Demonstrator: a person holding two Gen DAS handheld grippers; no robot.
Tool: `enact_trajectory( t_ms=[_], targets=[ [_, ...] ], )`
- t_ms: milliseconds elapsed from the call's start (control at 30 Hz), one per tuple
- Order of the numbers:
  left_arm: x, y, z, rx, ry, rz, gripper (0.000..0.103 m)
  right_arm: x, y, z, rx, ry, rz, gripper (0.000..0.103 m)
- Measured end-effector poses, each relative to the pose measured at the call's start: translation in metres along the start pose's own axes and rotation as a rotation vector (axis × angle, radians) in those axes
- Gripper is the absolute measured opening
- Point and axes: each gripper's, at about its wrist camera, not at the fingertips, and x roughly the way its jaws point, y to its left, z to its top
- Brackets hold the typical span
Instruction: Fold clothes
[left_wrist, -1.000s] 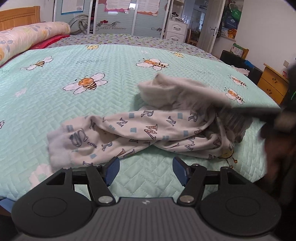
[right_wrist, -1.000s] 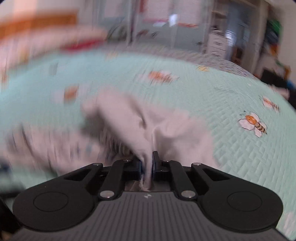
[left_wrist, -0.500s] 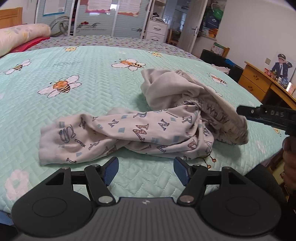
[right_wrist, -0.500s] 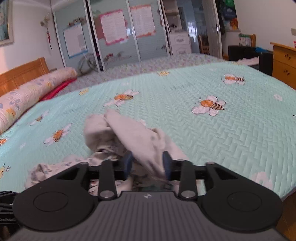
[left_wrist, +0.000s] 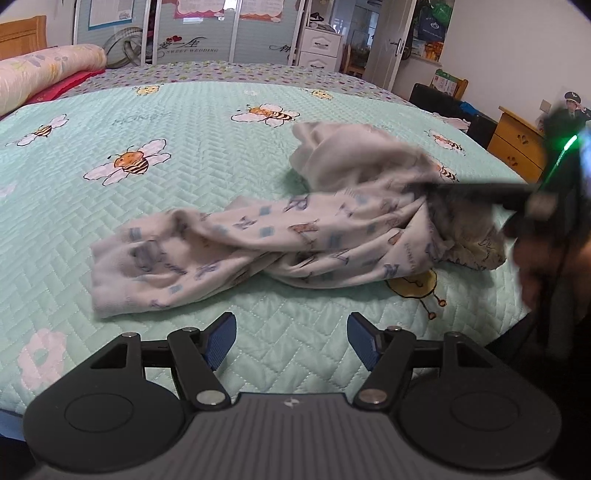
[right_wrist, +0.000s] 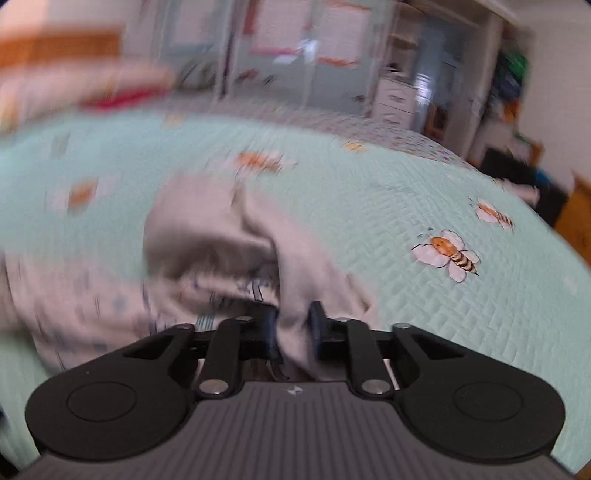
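Bedding in mint green (left_wrist: 229, 147), quilted and printed with bees, is faintly marked "HONEY", "SWEET WEDDING" is read on the wardrobe door (left_wrist: 192, 50) at 12 o'clock, the letter-printed garment (left_wrist: 280, 240) is sprawled mid-bed, the left gripper (left_wrist: 291, 338) is held open and empty, and the right gripper (right_wrist: 293, 328), just closing, is clamped on its cloth.

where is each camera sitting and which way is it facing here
Left wrist: sits on the left gripper, looking forward and down across the bed at the crumpled letter-print garment; its own open blue-padded fingers show, plus the right gripper and a hand at the right edge.
Right wrist: sits on the right gripper, looking across the bed, blurred; its jaws have just been closing and now pinch the garment.
Shared: garment, bee-print bedspread, wardrobe wall.
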Motion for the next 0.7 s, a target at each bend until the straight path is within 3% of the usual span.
enact_trajectory(
  t_ms=[67, 133, 267, 367, 500, 700],
  targets=[
    [0.002, 0.001, 0.001, -0.012, -0.002, -0.004, 0.069, -0.022, -0.016, 0.016, 0.07, -0.093, -0.014, 0.006],
    [0.004, 0.0, 0.002, -0.015, -0.009, -0.021, 0.069, -0.039, -0.029, 0.022, 0.145, -0.12, 0.012, 0.007],
    [0.005, -0.009, 0.005, 0.008, -0.027, -0.06, 0.069, -0.039, -0.027, 0.001, 0.075, -0.044, -0.001, 0.009],
    [0.004, -0.018, 0.007, 0.058, -0.041, -0.07, 0.069, -0.034, -0.021, -0.016, 0.09, 0.006, 0.004, 0.01],
    [0.006, -0.034, 0.017, 0.174, -0.074, -0.045, 0.069, -0.038, -0.014, -0.016, 0.105, -0.016, 0.023, 0.01],
    [0.023, -0.069, 0.041, 0.355, -0.135, -0.108, 0.07, -0.037, -0.025, 0.003, 0.199, -0.026, 0.08, 0.01]
  ],
)
